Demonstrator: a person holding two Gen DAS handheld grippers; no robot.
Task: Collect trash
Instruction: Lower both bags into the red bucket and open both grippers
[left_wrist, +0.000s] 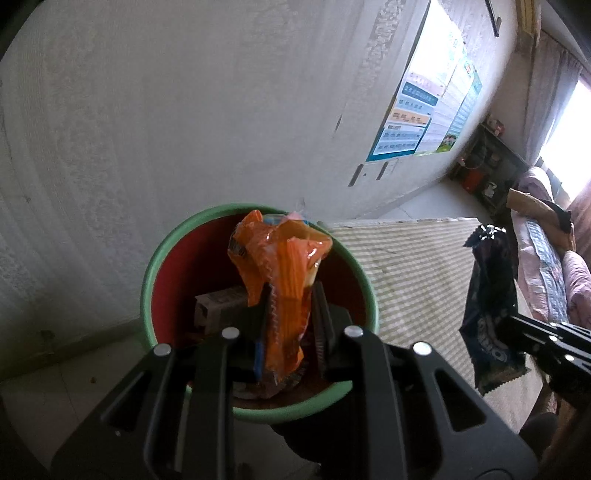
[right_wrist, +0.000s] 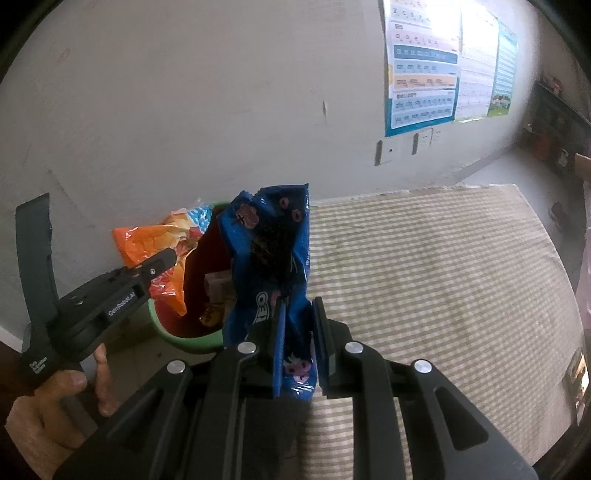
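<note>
Left gripper (left_wrist: 291, 295) is clamping the orange wrapper (left_wrist: 284, 258) right over the bin (left_wrist: 147, 280); right gripper (right_wrist: 299, 314) is pinching the blue cookie bag (right_wrist: 269, 258) beside the bin, above the striped mat (right_wrist: 443, 277).

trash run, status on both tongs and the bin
Left tongs shut on orange wrapper, over green bin. Right tongs shut on blue cookie bag, beside bin. Bin mouth unblocked, some trash inside.
</note>
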